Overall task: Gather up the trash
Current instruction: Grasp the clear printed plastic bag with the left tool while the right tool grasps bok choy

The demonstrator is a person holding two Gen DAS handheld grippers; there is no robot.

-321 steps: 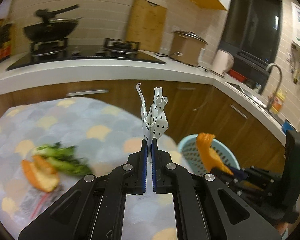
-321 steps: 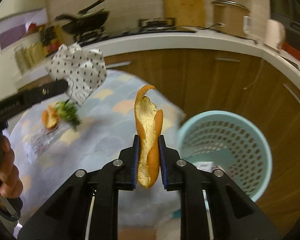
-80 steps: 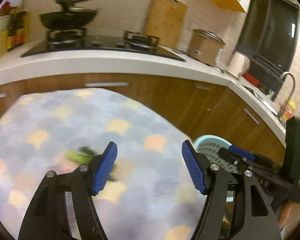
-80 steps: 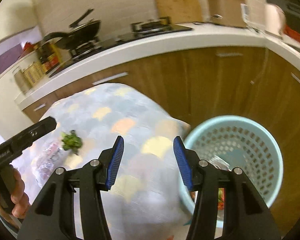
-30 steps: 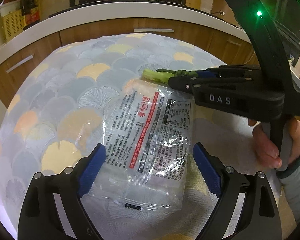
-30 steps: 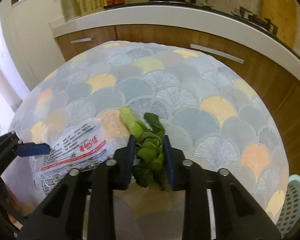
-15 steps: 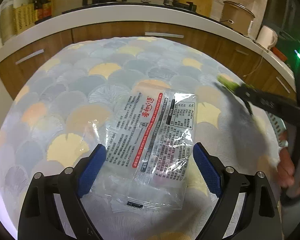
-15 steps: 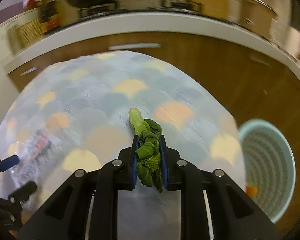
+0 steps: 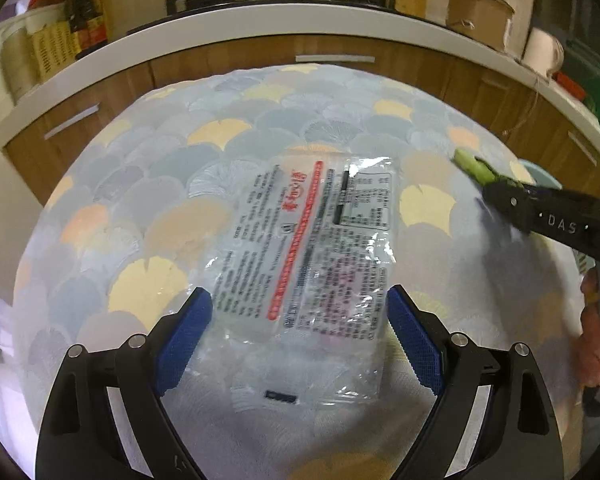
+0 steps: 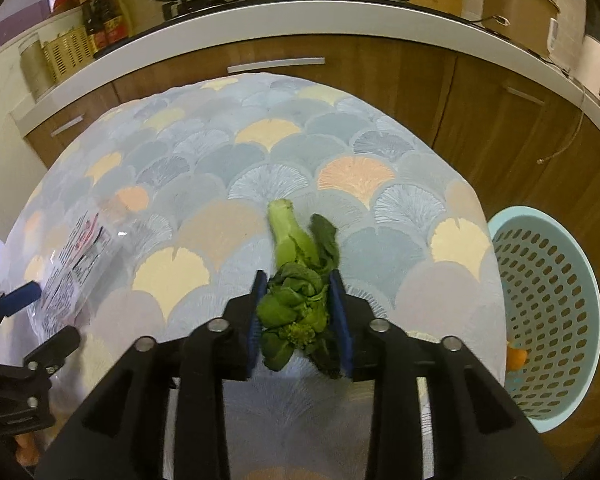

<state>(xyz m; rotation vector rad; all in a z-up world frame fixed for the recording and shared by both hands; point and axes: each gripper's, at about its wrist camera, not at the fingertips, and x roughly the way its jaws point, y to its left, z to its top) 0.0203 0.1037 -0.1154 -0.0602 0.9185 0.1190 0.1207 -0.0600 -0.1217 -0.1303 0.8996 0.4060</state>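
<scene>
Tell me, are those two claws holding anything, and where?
The right gripper holds the green vegetable by its leafy end, jaws just loosened. The left gripper is open, straddling the plastic wrapper.

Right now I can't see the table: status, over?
Left gripper open over plastic wrapper. Right gripper around green vegetable scrap, fingers just opening. Blue basket to its right, path clear.

Green vegetable; fan-patterned pastel tablecloth; turquoise basket.
</scene>
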